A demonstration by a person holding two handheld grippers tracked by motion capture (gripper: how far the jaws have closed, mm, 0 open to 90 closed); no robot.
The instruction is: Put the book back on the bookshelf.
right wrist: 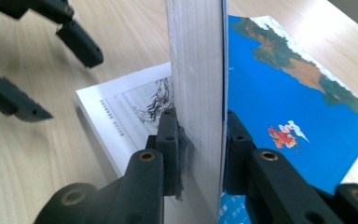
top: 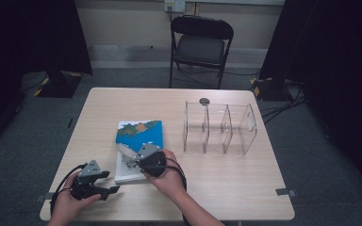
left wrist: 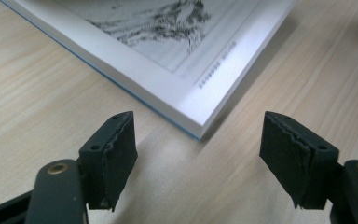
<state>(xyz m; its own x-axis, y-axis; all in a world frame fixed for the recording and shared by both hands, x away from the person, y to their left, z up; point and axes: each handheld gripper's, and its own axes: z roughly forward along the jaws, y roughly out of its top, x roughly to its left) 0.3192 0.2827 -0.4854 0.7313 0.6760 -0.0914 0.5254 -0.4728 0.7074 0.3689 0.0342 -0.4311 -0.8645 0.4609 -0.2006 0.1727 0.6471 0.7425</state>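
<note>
**Book gripped at its near edge, front part lifted**

On the near left half of the table (top: 245, 179) lies the book (top: 139, 134), its blue illustrated cover facing up toward the far side; the right gripper (top: 139, 157) has its jaws clamped on a thick sheaf of pages together with the cover at the near edge, and in the right gripper view that sheaf stands upright between the two black pads, the page edges grey-white on one side and the blue cover (right wrist: 289, 107) falling away on the other; beneath the lifted part a printed page (right wrist: 130, 112) with a dark line drawing lies exposed; the left gripper (top: 113, 189) sits just beside the near left corner of the book, low over the tabletop, its jaws standing apart with bare wood between them and nothing held; in the left gripper view that corner (left wrist: 200, 130) points into the gap between the pads without touching either; farther right on the table stands a clear acrylic organiser (top: 221, 129) with upright dividers, well apart from the book; a small dark round object (top: 204, 101) lies just behind it; a black folding chair (top: 200, 44) stands beyond the far edge of the table
</note>
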